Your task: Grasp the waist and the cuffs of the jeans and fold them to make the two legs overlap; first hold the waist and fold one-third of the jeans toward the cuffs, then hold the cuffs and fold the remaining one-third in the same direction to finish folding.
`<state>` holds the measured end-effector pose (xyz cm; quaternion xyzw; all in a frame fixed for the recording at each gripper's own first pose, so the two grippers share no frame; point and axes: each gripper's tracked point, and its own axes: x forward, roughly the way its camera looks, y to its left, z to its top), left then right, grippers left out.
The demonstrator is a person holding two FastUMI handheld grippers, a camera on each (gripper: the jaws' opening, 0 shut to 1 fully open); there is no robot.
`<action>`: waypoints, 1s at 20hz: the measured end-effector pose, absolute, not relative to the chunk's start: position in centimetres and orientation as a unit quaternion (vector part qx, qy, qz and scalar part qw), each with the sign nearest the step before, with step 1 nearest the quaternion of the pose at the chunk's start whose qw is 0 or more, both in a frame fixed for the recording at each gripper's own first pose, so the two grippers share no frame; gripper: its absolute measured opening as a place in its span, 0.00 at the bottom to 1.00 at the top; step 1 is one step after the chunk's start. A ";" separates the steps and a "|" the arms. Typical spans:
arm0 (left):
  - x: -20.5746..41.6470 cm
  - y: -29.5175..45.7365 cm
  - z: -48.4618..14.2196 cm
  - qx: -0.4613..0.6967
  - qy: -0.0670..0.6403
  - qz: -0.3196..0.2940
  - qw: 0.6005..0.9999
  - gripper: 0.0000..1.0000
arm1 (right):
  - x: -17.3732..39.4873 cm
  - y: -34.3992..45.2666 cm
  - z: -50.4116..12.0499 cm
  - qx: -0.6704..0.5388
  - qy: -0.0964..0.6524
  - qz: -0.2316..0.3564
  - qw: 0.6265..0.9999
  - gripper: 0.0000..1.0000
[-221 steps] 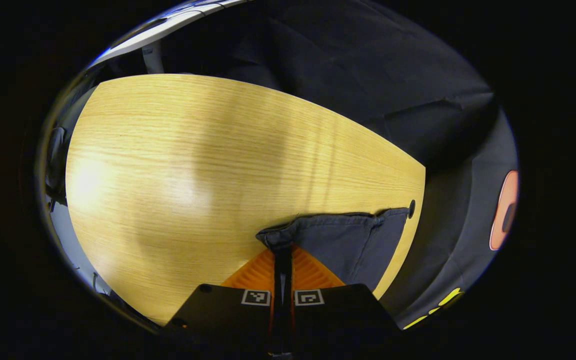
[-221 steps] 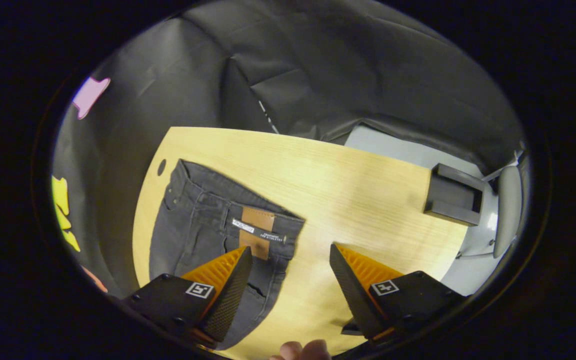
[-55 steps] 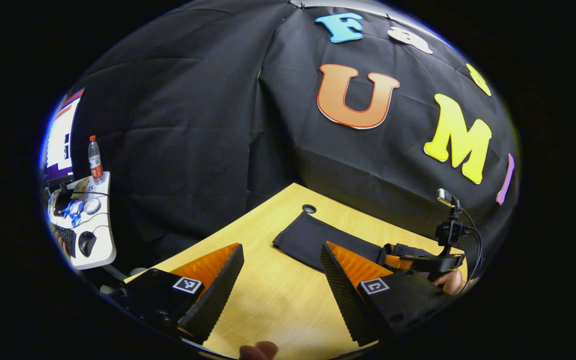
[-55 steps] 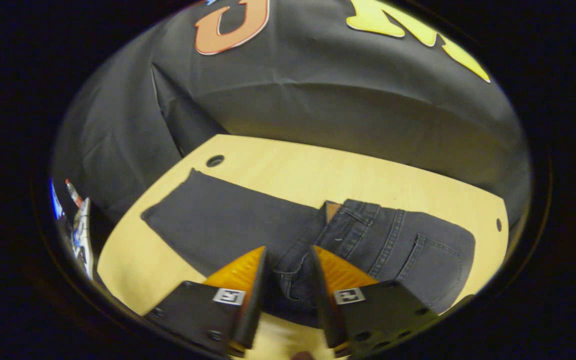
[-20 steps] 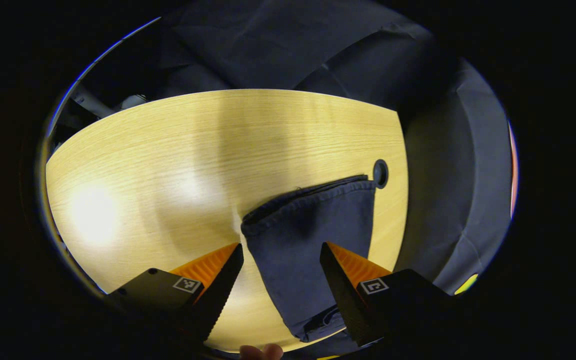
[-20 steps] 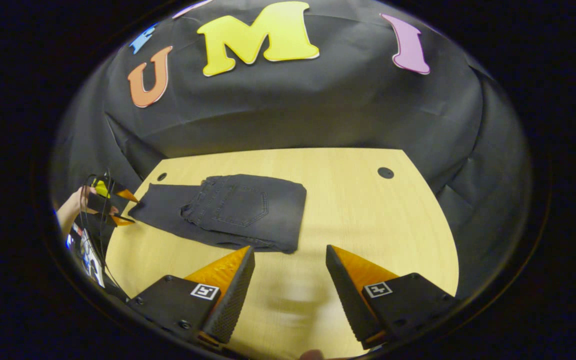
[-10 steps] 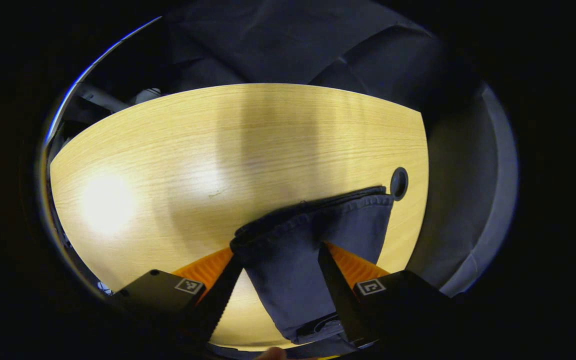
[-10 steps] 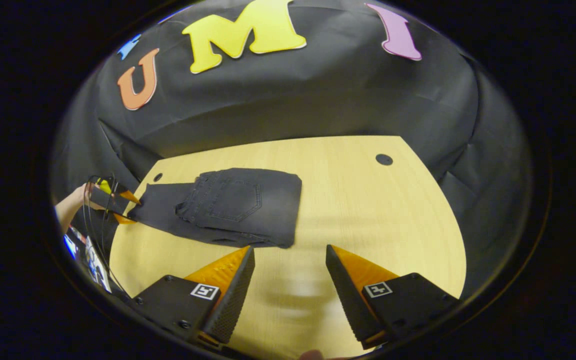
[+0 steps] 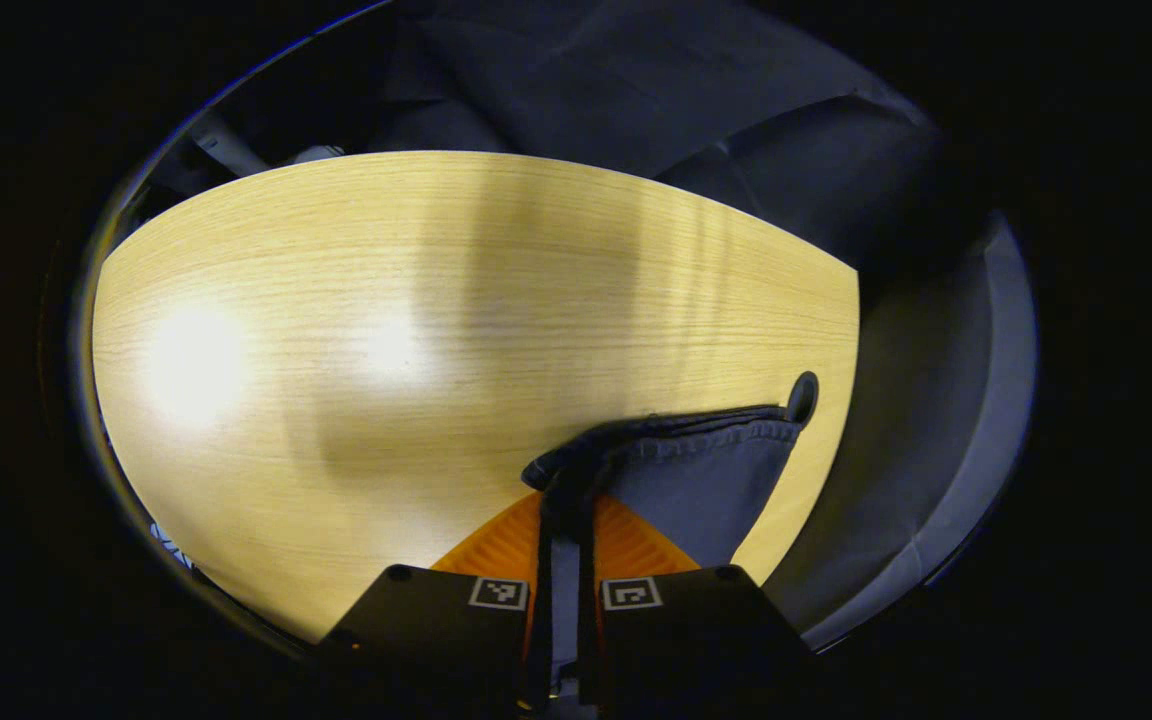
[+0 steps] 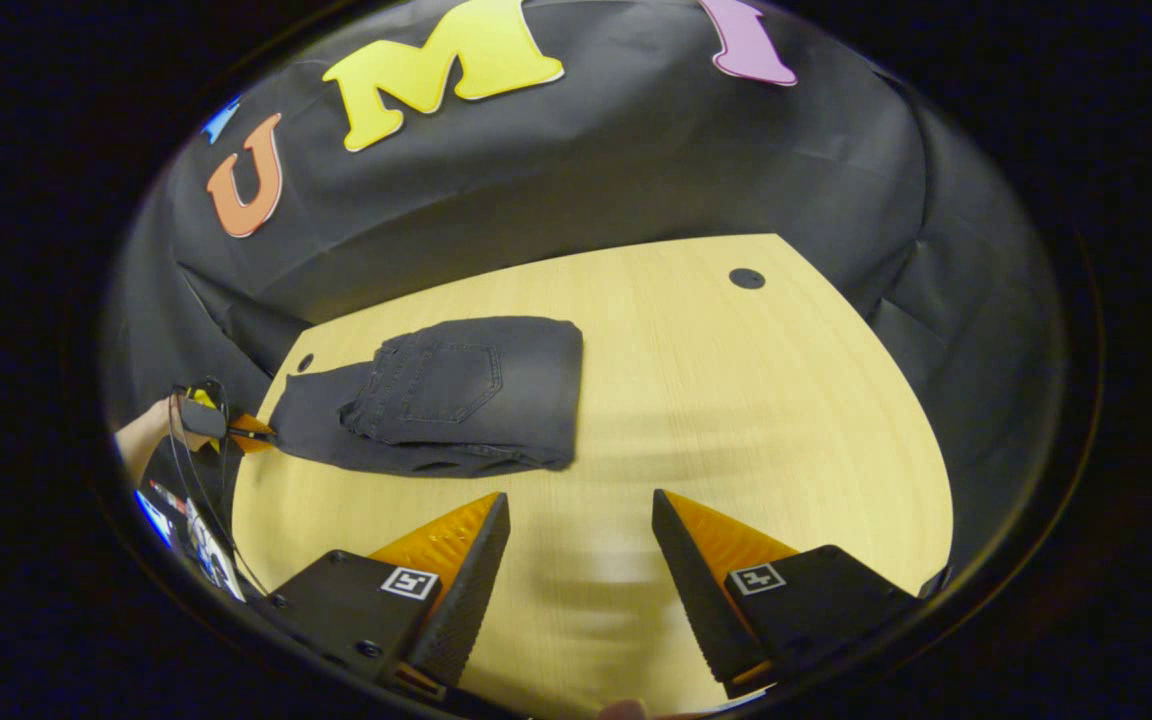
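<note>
left gripper is pinched right down on the cuffs of the jeans, both fingers pressing a bunched corner of hem with barely a gap between them, close to the tabletop edge by the round cable hole. right gripper hangs wide apart over bare wood, holding nothing, well back from the garment. the jeans lie toward the far left corner of the tabletop, waist third already folded over so a back pocket faces up, one single-layer strip left sticking out toward the cuffs. denim like this looks soft and floppy but with some weight, so i'd judge it will sag and drag if carried by one corner; taking the hem across both layers should keep the legs stacked. the left gripper view gives the close grip on the hem; the right gripper view gives the whole fold, plus the left gripper at the cuff end with a hand behind it.
</note>
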<state>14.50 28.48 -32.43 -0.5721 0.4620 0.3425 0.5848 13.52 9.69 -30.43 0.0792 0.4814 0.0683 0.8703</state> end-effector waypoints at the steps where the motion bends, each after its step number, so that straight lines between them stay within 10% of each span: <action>1: 14.6 28.6 -32.0 -0.563 0.460 0.332 0.601 0.10 | 13.3 9.5 -30.4 0.077 0.481 0.067 0.871 0.85; 20: 20.2 10.2 -6.6 -0.202 0.311 0.001 0.929 0.05 | 10.7 4.0 -23.0 0.026 0.372 0.016 0.928 0.96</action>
